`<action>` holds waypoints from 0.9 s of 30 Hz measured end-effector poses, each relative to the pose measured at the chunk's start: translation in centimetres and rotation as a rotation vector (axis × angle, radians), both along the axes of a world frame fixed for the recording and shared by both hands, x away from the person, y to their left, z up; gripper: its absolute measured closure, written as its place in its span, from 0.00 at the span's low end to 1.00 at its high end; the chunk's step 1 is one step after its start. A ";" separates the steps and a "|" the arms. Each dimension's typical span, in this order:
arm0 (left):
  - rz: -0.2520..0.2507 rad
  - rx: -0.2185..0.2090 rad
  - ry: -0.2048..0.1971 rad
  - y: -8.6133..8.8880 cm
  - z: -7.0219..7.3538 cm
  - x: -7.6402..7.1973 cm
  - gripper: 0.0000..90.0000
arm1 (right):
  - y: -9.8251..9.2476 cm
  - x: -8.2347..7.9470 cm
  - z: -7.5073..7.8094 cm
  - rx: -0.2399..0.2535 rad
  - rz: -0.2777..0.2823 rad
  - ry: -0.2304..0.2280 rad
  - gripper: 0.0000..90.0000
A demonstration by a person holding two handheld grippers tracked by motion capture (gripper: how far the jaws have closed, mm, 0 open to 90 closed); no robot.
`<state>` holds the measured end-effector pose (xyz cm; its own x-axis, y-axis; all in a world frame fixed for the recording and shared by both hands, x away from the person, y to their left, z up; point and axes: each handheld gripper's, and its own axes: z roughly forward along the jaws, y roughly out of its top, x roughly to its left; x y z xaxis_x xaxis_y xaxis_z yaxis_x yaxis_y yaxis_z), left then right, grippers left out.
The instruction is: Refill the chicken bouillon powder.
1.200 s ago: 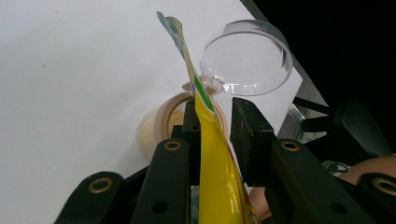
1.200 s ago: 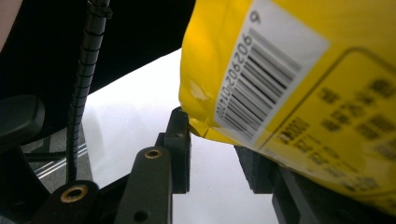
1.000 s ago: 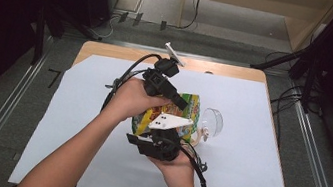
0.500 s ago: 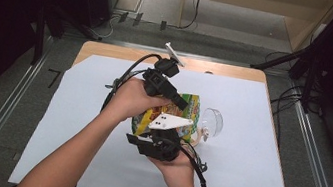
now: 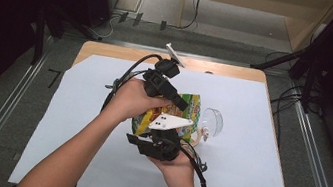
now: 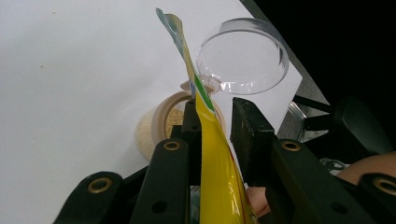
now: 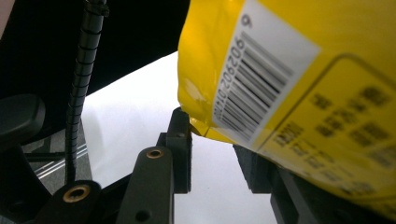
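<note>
A yellow and green snack bag (image 5: 192,105) is held up over the middle of the table between my two grippers. My left gripper (image 5: 180,103) comes in from the left, and the bag's thin top edge (image 6: 210,154) runs up between its jaws, pressed against one pad (image 6: 191,121). My right gripper (image 5: 172,132), with its white plate on top, holds the bag's near end. The bag's barcode corner (image 7: 289,70) sits against one pad (image 7: 180,140) and covers the other jaw. A clear plastic bowl (image 5: 211,121) lies on its side just right of the bag.
A tan round dish with crumbs (image 6: 159,126) sits on the white sheet (image 5: 242,176) under the bag's mouth, next to the clear bowl (image 6: 243,56). The sheet covers most of the wooden table (image 5: 110,50). Black cables trail from both grippers. Dark stands and floor rails surround the table.
</note>
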<state>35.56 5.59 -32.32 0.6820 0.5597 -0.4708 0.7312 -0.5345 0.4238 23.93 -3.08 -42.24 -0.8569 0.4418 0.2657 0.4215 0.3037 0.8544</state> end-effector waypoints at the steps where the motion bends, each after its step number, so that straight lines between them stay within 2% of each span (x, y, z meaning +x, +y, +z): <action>1: 0.000 0.001 0.000 0.0 0.0 0.0 0.84 | 0.0 0.0 0.0 0.001 0.000 -0.001 0.77; 9: -0.001 0.008 0.002 -0.2 0.2 0.3 0.84 | -0.1 -0.1 0.4 0.024 0.000 0.013 0.77; 16: 0.006 0.007 0.012 -0.1 0.0 0.5 0.84 | -0.1 -0.1 0.7 0.025 0.001 0.038 0.75; 27: 0.010 0.000 0.013 -0.2 0.0 0.7 0.84 | -0.1 0.0 0.7 0.025 -0.006 0.036 0.76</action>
